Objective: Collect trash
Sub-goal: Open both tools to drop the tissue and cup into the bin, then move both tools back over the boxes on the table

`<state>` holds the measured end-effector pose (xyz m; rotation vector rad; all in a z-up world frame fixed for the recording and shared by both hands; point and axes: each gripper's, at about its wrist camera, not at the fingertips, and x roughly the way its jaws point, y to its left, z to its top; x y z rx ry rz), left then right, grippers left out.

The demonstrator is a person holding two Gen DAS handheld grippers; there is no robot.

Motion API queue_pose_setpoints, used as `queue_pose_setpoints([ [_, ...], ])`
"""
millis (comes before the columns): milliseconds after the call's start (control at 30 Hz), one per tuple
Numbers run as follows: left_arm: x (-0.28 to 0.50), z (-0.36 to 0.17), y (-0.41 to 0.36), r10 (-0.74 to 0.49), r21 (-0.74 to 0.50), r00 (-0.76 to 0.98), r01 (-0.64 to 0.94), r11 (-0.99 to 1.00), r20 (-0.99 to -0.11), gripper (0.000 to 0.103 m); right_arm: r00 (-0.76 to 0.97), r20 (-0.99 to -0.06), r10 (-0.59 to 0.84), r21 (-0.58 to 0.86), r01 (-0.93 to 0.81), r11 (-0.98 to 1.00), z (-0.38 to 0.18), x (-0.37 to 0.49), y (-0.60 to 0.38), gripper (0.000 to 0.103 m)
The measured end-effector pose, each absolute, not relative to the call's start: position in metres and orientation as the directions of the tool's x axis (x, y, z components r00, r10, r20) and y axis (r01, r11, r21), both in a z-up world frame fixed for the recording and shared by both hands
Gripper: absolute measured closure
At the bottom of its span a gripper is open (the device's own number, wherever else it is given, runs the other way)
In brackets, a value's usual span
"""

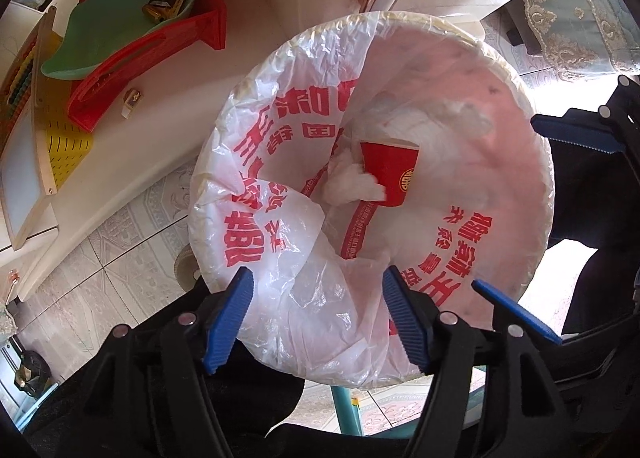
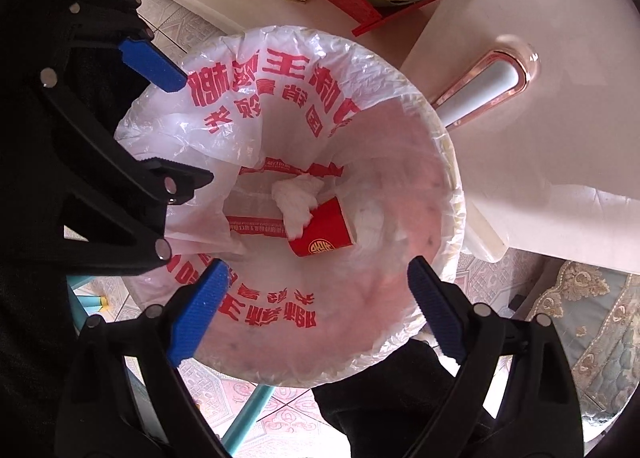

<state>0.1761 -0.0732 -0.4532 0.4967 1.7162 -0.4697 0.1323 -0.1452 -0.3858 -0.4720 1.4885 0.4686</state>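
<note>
Closest in the left wrist view, the left gripper (image 1: 320, 310) points down over the near edge of a round trash bin (image 1: 516, 86), its blue-padded jaws apart with only loose folds of the bin liner (image 1: 256, 154) below the gap; nothing is clamped. In the right wrist view, the right gripper (image 2: 316, 306) also points down over the bin's near edge, its jaws spread wide and empty. The left gripper shows again at the left of that view, hanging above the liner's rim.

The liner, a thin white plastic bag printed with red characters, is draped over the bin's rim. At the bottom of the bin lies a red paper cup (image 1: 390, 172) on its side, with a gold emblem on its wall. A crumpled white tissue (image 1: 352, 182) rests against the cup.

Beyond the bin, a red plastic basket (image 1: 120, 70) stands on a pale surface and holds a green dish (image 1: 92, 34) with small packets. A yellow perforated basket (image 1: 68, 150) sits just beside it. Patterned tiles (image 1: 132, 242) cover the floor.
</note>
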Motion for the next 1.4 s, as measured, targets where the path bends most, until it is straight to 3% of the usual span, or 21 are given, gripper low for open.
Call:
queue_pose_setpoints([
  [333,0.174,-0.443,-0.073,0.071,-0.032,-0.160,0.562,0.826,-0.985,0.034,0.028,-0.998,0.048,0.024,-0.569,0.822,-0.374,0.127,-0.143,0.015],
  [500,0.166,-0.410,-0.065,0.023,-0.057,-0.132,0.571,0.819,-0.991,0.034,0.058,-0.992,0.111,0.061,-0.551,0.832,-0.342,0.119,-0.152,0.014],
  [733,0.156,-0.292,-0.039,-0.079,-0.048,0.022,0.621,0.783,-0.997,0.034,0.274,-0.923,0.270,0.084,-0.542,0.836,-0.222,0.102,-0.175,0.014],
  [800,0.161,-0.247,-0.032,-0.101,-0.026,0.078,0.649,0.760,-0.992,0.028,0.355,-0.873,0.333,0.102,-0.535,0.839,-0.176,0.103,-0.185,0.014],
  [867,0.171,-0.200,-0.026,-0.112,0.019,0.153,0.669,0.743,-0.982,0.025,0.408,-0.822,0.396,0.131,-0.541,0.830,-0.132,0.107,-0.193,0.008],
  [1000,0.193,-0.110,-0.018,-0.129,0.115,0.289,0.694,0.710,-0.948,0.019,0.522,-0.760,0.386,0.031,-0.564,0.825,-0.063,0.117,-0.197,0.007],
  [1133,0.203,-0.035,-0.016,-0.226,0.128,0.358,0.741,0.659,-0.906,0.013,0.571,-0.727,0.381,-0.078,-0.620,0.781,-0.014,0.125,-0.188,0.007],
  [1267,0.214,0.007,-0.020,-0.275,0.164,0.397,0.780,0.604,-0.876,0.009,0.525,-0.738,0.424,-0.068,-0.682,0.728,0.015,0.140,-0.180,0.007],
  [1400,0.239,0.011,-0.024,-0.255,0.186,0.386,0.802,0.568,-0.887,0.007,0.495,-0.746,0.446,-0.065,-0.720,0.691,0.035,0.160,-0.177,0.007],
])
